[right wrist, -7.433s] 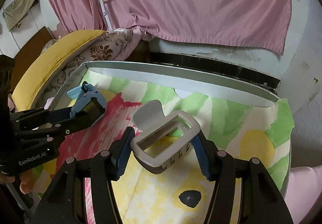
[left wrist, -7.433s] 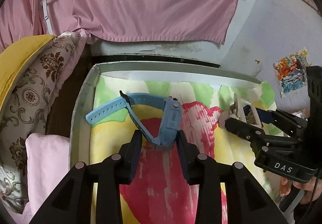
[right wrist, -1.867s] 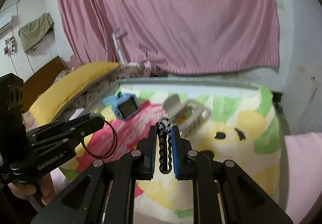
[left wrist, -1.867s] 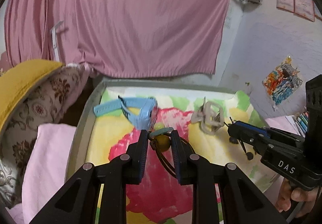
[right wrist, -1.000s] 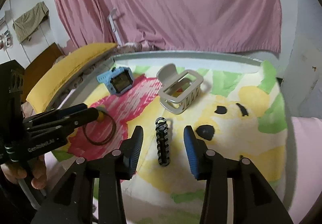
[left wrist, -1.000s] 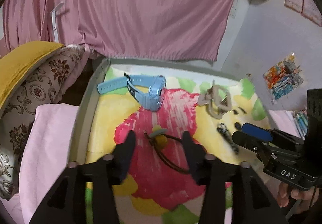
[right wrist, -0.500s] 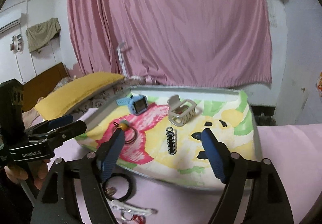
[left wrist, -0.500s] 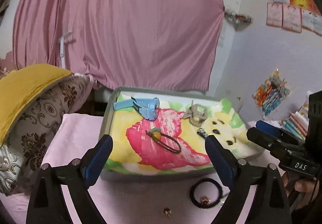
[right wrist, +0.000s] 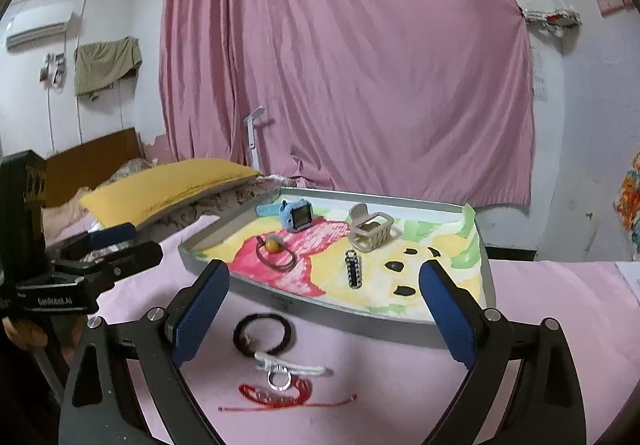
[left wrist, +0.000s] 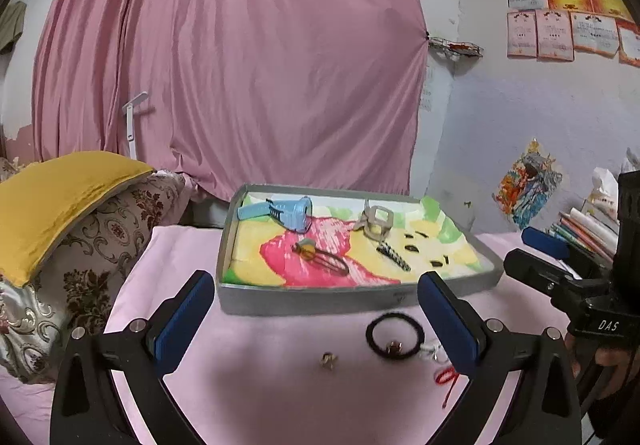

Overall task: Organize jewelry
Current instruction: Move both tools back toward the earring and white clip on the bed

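Observation:
A grey tray [left wrist: 320,295] [right wrist: 486,261] with a colourful liner holds a blue watch [left wrist: 294,213] [right wrist: 296,220], a beige claw clip [left wrist: 376,223] [right wrist: 372,232], a brown hair tie with a yellow bead [left wrist: 322,257] [right wrist: 276,251] and a black spiral clip [left wrist: 394,255] [right wrist: 353,269]. In front of the tray on the pink cloth lie a black hair tie [left wrist: 394,335] [right wrist: 262,333], a small earring [left wrist: 329,359], a silver ring on white cord [right wrist: 280,375] and a red string [right wrist: 280,397]. My left gripper [left wrist: 316,319] and right gripper [right wrist: 324,307] are wide open and empty, pulled back from the tray.
A yellow cushion [left wrist: 52,197] on a patterned pillow [left wrist: 100,245] lies left of the tray. A pink curtain [left wrist: 224,65] hangs behind. Books [left wrist: 584,229] are stacked at the right by the wall.
Both grippers have opened wide, releasing the brown hair tie and the black spiral clip in the tray, and pulled back and up. The loose items on the pink cloth came into view.

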A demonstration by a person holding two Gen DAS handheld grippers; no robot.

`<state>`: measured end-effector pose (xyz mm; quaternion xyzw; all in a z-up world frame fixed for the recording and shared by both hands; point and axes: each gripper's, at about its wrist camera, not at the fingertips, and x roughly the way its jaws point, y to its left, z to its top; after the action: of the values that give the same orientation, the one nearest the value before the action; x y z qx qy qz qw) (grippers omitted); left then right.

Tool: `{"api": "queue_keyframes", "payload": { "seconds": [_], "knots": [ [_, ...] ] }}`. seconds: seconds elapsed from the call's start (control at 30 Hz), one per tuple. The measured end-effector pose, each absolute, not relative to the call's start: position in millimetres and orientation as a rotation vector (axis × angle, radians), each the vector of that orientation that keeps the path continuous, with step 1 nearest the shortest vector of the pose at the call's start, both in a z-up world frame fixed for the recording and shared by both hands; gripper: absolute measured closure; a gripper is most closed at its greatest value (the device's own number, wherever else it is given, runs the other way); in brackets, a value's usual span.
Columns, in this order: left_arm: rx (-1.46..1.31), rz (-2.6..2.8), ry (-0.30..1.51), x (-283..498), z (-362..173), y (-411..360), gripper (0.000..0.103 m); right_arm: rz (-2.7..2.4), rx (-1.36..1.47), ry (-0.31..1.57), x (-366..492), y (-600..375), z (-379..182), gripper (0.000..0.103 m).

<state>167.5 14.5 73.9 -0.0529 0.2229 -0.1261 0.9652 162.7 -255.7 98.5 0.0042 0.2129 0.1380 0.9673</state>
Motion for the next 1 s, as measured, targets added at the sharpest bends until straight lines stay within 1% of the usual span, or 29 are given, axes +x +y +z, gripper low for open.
{"api": "queue_keyframes", "payload": {
  "seconds": [0.3, 0.53, 0.6, 0.67, 0.7, 0.77, 0.8, 0.87, 0.9, 0.97, 1.0],
  "knots": [
    [-0.092, -0.283, 0.55, 161.3, 58.7, 16.3, 0.001, 0.297, -0.055, 0.534, 150.9, -257.8, 87.5, 0.01],
    [-0.037, -0.324, 0.707, 172.4, 43.7, 5.8, 0.001, 0.337, -0.08, 0.671, 154.2, -256.4, 70.1, 0.01],
    [-0.026, -0.335, 0.731, 173.6, 40.2, 3.4, 0.005, 0.348, -0.086, 0.704, 156.7, -254.8, 65.9, 0.01],
    [-0.011, -0.344, 0.769, 178.2, 36.1, 0.1, 0.016, 0.365, -0.094, 0.734, 160.4, -253.0, 61.7, 0.013],
    [-0.008, -0.347, 0.786, 180.5, 34.2, -1.1, 0.019, 0.369, -0.1, 0.742, 161.9, -251.1, 60.8, 0.015],
    [-0.013, -0.357, 0.82, 186.3, 30.5, -1.9, 0.026, 0.386, -0.111, 0.765, 165.6, -248.1, 58.6, 0.022],
    [-0.016, -0.361, 0.833, 188.8, 29.2, -2.3, 0.028, 0.394, -0.114, 0.777, 167.7, -246.3, 58.4, 0.024],
    [-0.017, -0.367, 0.848, 193.6, 27.4, -4.2, 0.036, 0.415, -0.121, 0.804, 173.5, -243.4, 56.3, 0.033],
    [-0.016, -0.367, 0.856, 195.8, 26.9, -5.1, 0.038, 0.422, -0.126, 0.813, 175.7, -242.0, 55.3, 0.035],
    [-0.015, -0.37, 0.868, 199.6, 26.2, -6.5, 0.043, 0.441, -0.146, 0.837, 181.7, -237.7, 52.9, 0.043],
    [-0.016, -0.373, 0.874, 201.9, 25.3, -7.4, 0.045, 0.451, -0.155, 0.847, 183.9, -235.5, 52.0, 0.044]
  ]
}}
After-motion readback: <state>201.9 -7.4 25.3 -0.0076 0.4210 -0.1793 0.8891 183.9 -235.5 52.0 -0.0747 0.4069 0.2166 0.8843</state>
